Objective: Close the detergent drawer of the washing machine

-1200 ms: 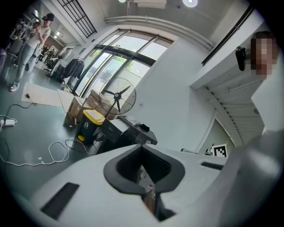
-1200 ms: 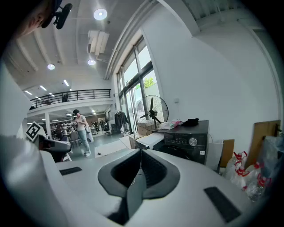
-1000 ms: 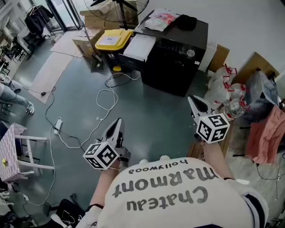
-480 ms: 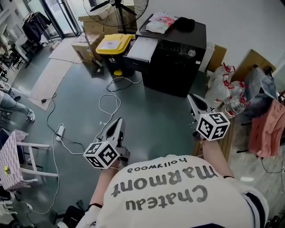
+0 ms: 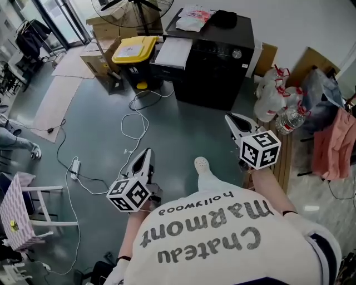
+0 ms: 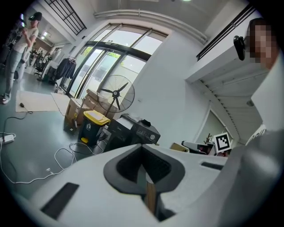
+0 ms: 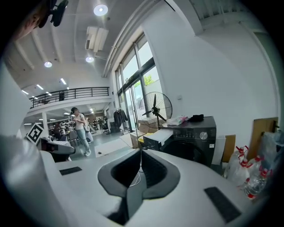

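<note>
Two closed tools, left tool (image 5: 146, 152) and right tool (image 5: 228, 117); one washing machine (image 5: 216, 62).

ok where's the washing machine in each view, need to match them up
Head view: the washing machine is at top centre, against the wall.
Left gripper view: the machine is small, just left of centre, in the distance.
Right gripper view: the machine is right of centre, against the white wall.
Shared landmark: the standing fan is just left of the machine in all three.
</note>
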### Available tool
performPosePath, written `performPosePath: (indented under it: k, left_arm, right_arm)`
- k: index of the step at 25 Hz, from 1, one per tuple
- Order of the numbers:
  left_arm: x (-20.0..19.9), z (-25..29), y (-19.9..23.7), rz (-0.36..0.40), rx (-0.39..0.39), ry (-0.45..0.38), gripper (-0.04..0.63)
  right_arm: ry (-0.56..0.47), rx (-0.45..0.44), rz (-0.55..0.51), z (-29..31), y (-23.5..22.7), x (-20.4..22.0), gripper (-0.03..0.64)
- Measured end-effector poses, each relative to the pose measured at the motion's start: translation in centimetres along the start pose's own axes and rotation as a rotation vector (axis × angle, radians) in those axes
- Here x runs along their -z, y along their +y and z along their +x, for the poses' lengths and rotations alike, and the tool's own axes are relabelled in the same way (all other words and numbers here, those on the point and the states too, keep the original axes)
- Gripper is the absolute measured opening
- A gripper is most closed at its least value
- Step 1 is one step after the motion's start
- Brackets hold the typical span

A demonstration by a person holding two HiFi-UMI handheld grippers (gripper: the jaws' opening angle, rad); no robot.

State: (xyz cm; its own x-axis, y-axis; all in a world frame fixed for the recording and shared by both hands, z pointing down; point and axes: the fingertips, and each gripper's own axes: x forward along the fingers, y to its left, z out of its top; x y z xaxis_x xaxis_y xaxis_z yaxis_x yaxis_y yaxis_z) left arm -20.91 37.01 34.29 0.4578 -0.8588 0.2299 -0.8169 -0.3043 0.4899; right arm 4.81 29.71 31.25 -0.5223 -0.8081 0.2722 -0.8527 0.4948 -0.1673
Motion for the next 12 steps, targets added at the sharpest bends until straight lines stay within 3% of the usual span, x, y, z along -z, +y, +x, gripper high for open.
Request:
performPosePath:
  k: [12]
  left_arm:
    - [-1.9,2.2,2.8,-0.015,-0.037,-0.009,0.008]
  right_arm:
    - [0.025,-0.059,0.009,6.1,-0.6,-1.2,0.032]
